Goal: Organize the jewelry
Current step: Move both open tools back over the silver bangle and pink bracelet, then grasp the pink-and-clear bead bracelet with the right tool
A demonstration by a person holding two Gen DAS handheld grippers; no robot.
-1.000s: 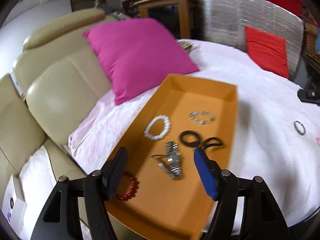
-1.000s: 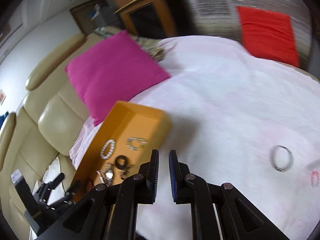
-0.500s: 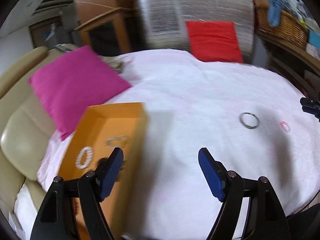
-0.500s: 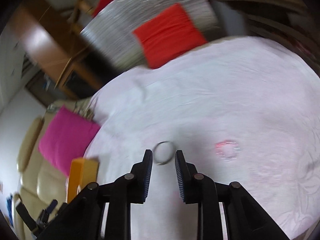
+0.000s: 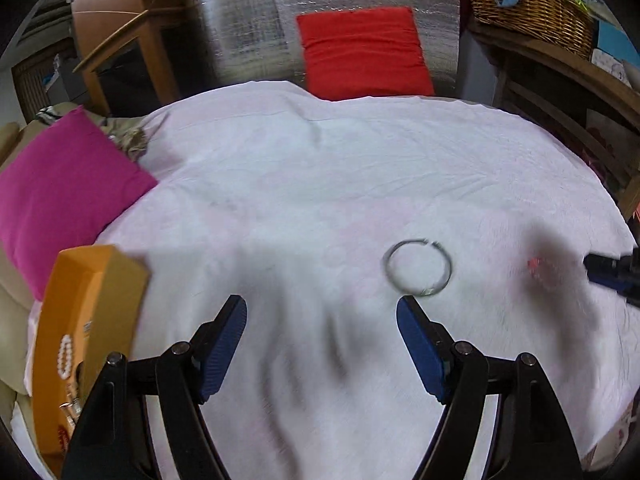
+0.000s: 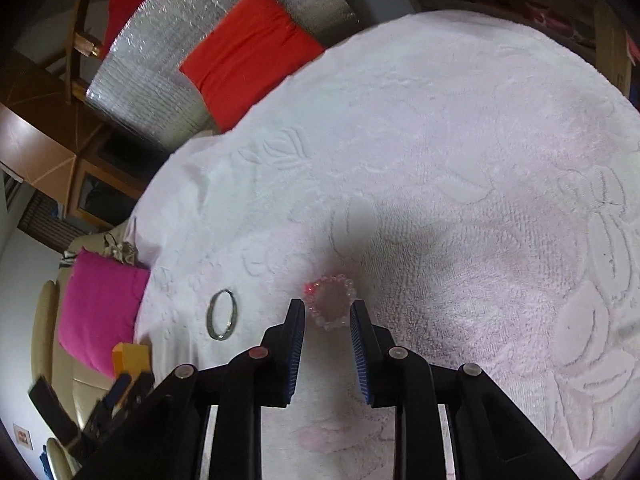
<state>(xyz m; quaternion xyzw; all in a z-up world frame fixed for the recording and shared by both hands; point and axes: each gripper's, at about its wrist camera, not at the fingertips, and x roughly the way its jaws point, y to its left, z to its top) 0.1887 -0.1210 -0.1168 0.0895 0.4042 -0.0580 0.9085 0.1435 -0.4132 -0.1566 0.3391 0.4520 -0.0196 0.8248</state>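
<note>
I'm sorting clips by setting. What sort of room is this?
Most likely a lived-in home room, a living room or bedroom: a cream leather sofa with a pink cushion, a wicker basket on wooden shelving, and a white towel-like cover.

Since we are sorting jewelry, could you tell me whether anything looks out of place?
Yes: a silver bangle and a pink beaded bracelet lie loose on the white cloth, away from the orange tray holding the other pieces.

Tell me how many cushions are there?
2. The red cushion leans on the shiny silver panel behind the bed. The pink cushion lies on the bed's left side, near the orange tray. More may be hidden.
</note>
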